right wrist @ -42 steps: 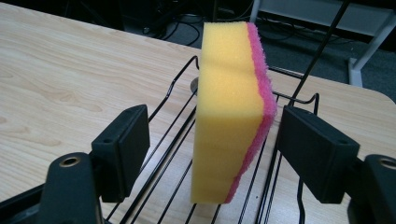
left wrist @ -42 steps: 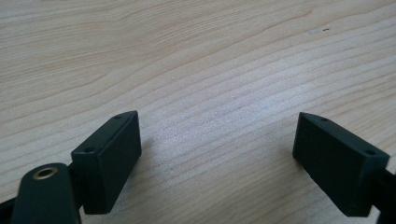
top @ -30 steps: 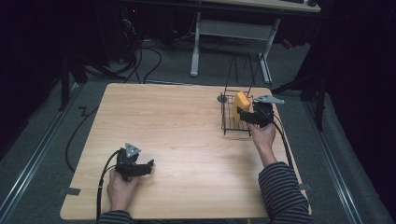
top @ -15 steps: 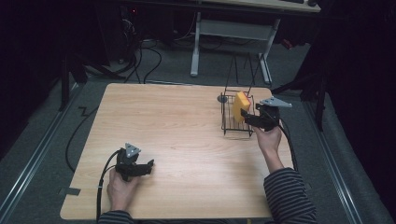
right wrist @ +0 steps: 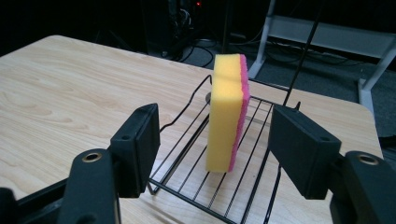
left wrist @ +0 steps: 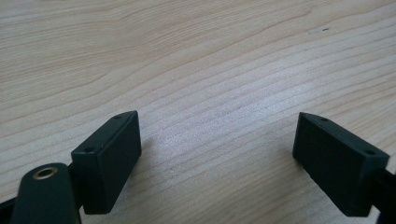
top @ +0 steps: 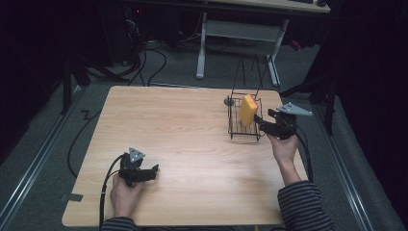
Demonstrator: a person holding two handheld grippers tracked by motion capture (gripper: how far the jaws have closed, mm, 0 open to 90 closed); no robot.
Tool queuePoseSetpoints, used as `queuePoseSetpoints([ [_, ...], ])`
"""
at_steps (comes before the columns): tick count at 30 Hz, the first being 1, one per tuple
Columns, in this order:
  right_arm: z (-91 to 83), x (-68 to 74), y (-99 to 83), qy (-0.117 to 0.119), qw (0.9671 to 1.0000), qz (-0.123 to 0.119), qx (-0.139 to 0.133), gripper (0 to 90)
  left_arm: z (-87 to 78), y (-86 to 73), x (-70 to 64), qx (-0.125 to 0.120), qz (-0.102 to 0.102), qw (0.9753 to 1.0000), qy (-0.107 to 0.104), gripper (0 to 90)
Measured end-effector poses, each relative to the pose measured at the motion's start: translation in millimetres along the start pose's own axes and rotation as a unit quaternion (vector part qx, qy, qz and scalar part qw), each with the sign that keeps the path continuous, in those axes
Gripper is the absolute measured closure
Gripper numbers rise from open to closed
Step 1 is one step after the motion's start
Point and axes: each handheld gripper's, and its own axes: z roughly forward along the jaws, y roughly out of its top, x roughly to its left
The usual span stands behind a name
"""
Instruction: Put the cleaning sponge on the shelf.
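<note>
A yellow sponge (top: 248,110) with a pink backing stands on edge in a black wire rack (top: 234,131) at the table's right. In the right gripper view the sponge (right wrist: 226,119) is upright on the rack (right wrist: 188,182), just beyond the jaws and apart from them. My right gripper (top: 260,122) is open at the rack's right side, with nothing in it (right wrist: 212,147). My left gripper (top: 153,171) rests low near the front left of the table, open over bare wood (left wrist: 217,144).
The wooden table (top: 178,125) has bare surface between the two grippers. A small dark disc (top: 229,102) lies by the rack's far left corner. Behind the table stand a white desk frame (top: 240,33) and floor cables (top: 159,57).
My right gripper has opened and drawn back to the right from the sponge, which now stands alone in the rack. The left gripper has not moved.
</note>
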Motion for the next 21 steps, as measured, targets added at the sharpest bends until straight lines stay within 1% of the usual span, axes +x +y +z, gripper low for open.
queuePoseSetpoints([
  [2, -3.9, 0.0, 0.2, -0.001, 1.0, -0.001, -0.004, 35.6, 0.0, 0.0, 0.0, 0.0, 0.0, 1.0, 0.0, 15.8],
  [4, -8.6, -1.3, -1.2, 0.001, 0.9999, 0.006, -0.014, 36.3, 0.0, 0.0, 0.0, 0.0, 0.0, 1.0, 0.0, 15.8],
  [6, -12.3, -3.4, -2.9, 0.003, 0.9998, 0.013, -0.015, 36.4, 0.0, 0.0, 0.0, 0.0, 0.0, 1.0, 0.0, 15.8],
  [12, -24.8, -6.6, -5.8, 0.003, 0.9998, 0.014, -0.015, 36.4, 0.0, 0.0, 0.0, 0.0, 0.0, 1.0, 0.0, 15.8],
  [16, -35.7, -1.7, -4.5, 0.009, 0.9996, 0.006, -0.025, 36.3, 0.0, 0.0, 0.0, 0.0, 0.0, 1.0, 0.0, 15.8],
  [21, -42.1, 2.0, -5.5, 0.013, 0.9995, 0.001, -0.028, 36.3, 0.0, 0.0, 0.0, 0.0, 0.0, 1.0, 0.0, 15.8],
])
